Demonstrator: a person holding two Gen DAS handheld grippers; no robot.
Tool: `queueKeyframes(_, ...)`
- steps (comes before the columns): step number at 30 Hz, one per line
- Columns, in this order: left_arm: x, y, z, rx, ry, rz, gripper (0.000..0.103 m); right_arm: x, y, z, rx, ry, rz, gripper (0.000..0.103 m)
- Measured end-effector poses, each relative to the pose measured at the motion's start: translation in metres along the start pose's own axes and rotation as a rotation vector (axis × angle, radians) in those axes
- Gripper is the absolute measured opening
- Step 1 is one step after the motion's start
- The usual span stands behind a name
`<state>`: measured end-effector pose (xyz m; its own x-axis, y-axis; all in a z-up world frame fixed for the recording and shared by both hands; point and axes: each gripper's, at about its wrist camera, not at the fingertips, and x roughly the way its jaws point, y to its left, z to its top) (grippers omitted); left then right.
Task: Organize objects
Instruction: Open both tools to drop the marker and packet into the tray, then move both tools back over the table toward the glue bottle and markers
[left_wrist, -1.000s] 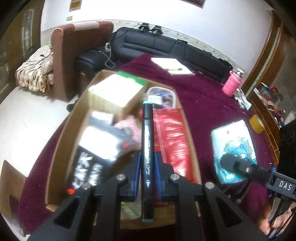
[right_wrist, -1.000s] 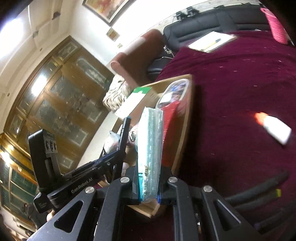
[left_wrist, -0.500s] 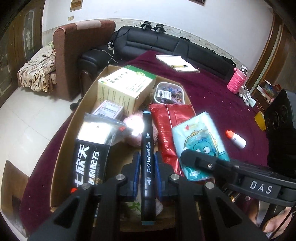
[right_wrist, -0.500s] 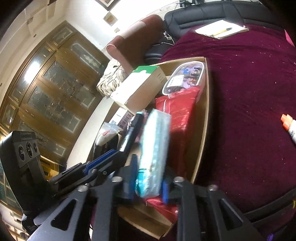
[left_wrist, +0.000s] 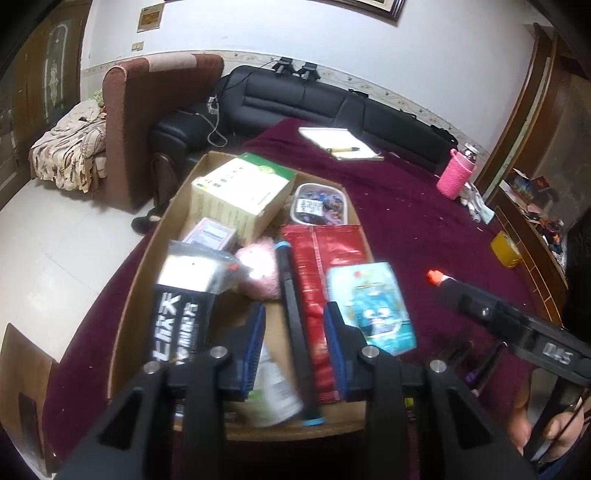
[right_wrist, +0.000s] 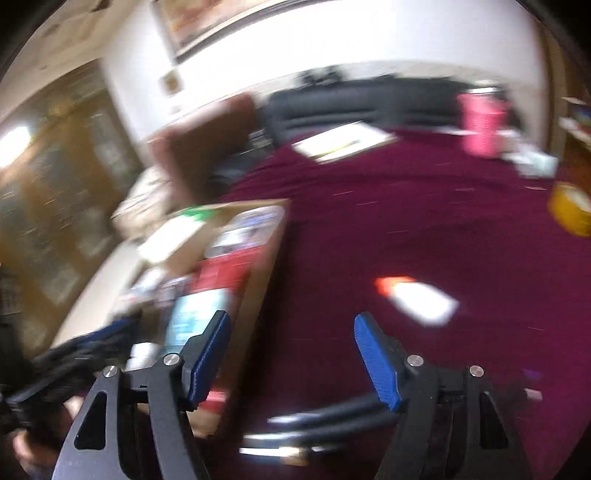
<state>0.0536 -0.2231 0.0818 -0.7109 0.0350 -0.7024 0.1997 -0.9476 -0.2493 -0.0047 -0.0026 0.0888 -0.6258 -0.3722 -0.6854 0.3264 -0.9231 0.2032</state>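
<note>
A cardboard box (left_wrist: 133, 317) on the maroon table holds several packed items. My left gripper (left_wrist: 295, 325) is open above the box, its jaws apart. A black marker (left_wrist: 291, 306) with blue ends lies loose between them, in the box. A light-blue tissue pack (left_wrist: 369, 306) lies on a red packet (left_wrist: 317, 251) in the box. My right gripper (right_wrist: 291, 328) is open and empty, over the table beside the box (right_wrist: 266, 266). A white bottle with an orange cap (right_wrist: 417, 299) lies ahead of it; this view is blurred.
A green-and-white carton (left_wrist: 240, 192), a clear tub (left_wrist: 319, 205) and a black packet (left_wrist: 181, 325) fill the box. A notepad (left_wrist: 340, 142), a pink bottle (left_wrist: 456, 173) and a yellow tape roll (left_wrist: 504, 249) lie farther back. Dark markers (right_wrist: 332, 421) lie near my right gripper.
My left gripper opened and let the black marker drop into the box. My right gripper opened, left the tissue pack in the box and swung right over the table.
</note>
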Motion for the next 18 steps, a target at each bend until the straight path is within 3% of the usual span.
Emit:
queueKeyframes(3,-0.002,-0.019,0.001,0.027,-0.007,-0.037,0.031,-0.005,-0.037,-0.002,0.038,0.055,-0.218,0.078)
queueKeyframes(5,-0.002,-0.036,-0.002,0.060,-0.004,-0.058,0.031,-0.014,-0.060,-0.005,0.067,0.047,-0.259,0.079)
queueKeyframes(7,0.000,-0.055,-0.007,0.100,0.006,-0.076,0.031,-0.025,-0.079,-0.009,0.105,0.047,-0.276,0.090)
queueKeyframes(10,-0.002,-0.077,-0.016,0.142,0.017,-0.099,0.032,-0.043,-0.083,-0.011,0.067,0.017,-0.346,0.091)
queueKeyframes(13,-0.012,-0.094,-0.022,0.170,0.010,-0.116,0.031,-0.059,-0.076,-0.014,0.043,-0.007,-0.254,0.091)
queueKeyframes(15,-0.020,-0.101,-0.026,0.185,0.003,-0.131,0.032,-0.073,-0.068,-0.018,0.018,-0.037,-0.244,0.091)
queueKeyframes(18,-0.031,-0.112,-0.032,0.200,-0.006,-0.146,0.032,-0.106,-0.061,-0.019,0.009,-0.154,-0.199,0.091)
